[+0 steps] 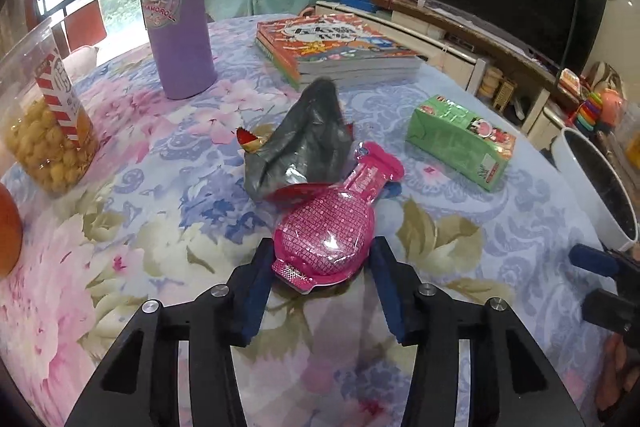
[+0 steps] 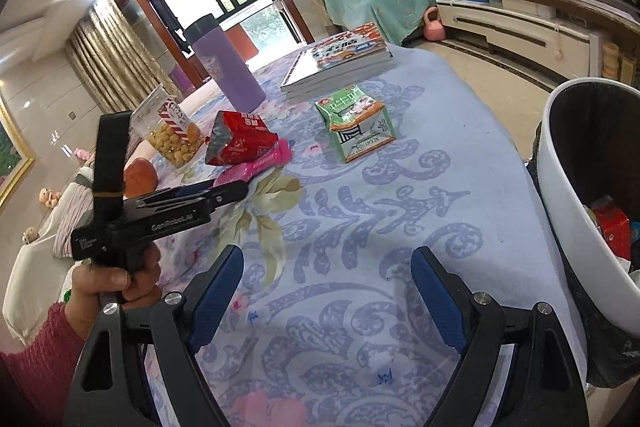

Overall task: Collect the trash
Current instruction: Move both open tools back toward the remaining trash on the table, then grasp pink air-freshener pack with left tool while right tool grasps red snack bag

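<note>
The landmark for this entry is the green carton (image 1: 460,143), lying on its side on the floral tablecloth (image 1: 140,195); in the right wrist view its end panel carries printed characters too distorted to read with confidence. Beside the carton, toward the window side, lies a crumpled foil snack bag (image 1: 298,143), silver inside in the left wrist view and red with white lettering, illegible, in the right wrist view. Touching the bag, on the near side from the carton, rests a pink sequined blister pack (image 1: 330,227), its neck bearing small white print that cannot be read. The left gripper (image 1: 320,259) stands with its blue-padded fingers (image 1: 256,287) spread wide on either side of the pack's rounded end, not closed on it; contact cannot be told. Its black body, seen from the right wrist view, reads "GenRobot.AI". The right gripper (image 2: 328,267) hangs wide open over bare cloth, near the carton, holding nothing. Beyond the carton from the grippers sits a stack of illustrated books (image 1: 336,47). Farther past the snack bag stands a purple tumbler (image 1: 176,11) with a cartoon rabbit sticker lettered "…AMOROLL". Well apart on that side is a clear tub of puffed snacks (image 1: 44,115) with a red-and-white striped label. On the carton's opposite side, off the table edge, stands a white bin (image 2: 576,211) with a black liner, holding red packaging.
</note>
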Demonstrator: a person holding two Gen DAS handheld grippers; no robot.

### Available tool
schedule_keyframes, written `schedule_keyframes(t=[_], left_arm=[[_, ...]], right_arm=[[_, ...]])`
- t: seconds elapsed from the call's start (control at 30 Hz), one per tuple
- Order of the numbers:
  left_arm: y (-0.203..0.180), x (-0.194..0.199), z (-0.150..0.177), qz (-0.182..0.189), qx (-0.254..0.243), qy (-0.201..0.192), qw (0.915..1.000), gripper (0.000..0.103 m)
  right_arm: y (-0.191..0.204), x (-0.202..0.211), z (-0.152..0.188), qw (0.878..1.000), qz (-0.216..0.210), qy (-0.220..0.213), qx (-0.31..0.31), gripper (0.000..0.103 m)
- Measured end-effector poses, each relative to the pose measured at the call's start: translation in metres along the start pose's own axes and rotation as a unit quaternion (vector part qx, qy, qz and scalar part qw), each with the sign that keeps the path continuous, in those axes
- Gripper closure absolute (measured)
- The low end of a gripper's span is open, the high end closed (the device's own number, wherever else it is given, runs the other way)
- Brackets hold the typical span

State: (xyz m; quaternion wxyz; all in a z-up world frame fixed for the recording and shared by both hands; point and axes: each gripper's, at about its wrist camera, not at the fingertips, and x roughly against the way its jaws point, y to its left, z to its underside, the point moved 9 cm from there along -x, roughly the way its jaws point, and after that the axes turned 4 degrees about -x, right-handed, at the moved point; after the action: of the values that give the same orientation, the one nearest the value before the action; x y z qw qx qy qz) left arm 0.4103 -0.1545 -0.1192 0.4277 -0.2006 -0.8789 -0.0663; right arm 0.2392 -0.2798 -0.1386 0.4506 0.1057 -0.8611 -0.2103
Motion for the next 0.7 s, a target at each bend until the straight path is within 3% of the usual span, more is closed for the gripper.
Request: schedule_keyframes(t=[0.3,0.53,0.7], left_arm=[[0.021,0.053,0.045,-0.025,0.041,-0.006,0.9988,0.057],[0.067,0.101,0.1,-0.07,0.16,-0.019,0.9844,0.058],[0.066,0.113,0.111,-0.089,0.177,-0.024,0.9799,0.057]], right_arm=[[0.019,-0.01,0.0,1.0,-0.014,0.008,0.011,0.016],[0.056,-0.037,-0.001,0.998,-0.039,0.018,0.035,0.016],[0.081,-0.061,-0.02,0.998,-0.046,0.002,0.038,0.026]])
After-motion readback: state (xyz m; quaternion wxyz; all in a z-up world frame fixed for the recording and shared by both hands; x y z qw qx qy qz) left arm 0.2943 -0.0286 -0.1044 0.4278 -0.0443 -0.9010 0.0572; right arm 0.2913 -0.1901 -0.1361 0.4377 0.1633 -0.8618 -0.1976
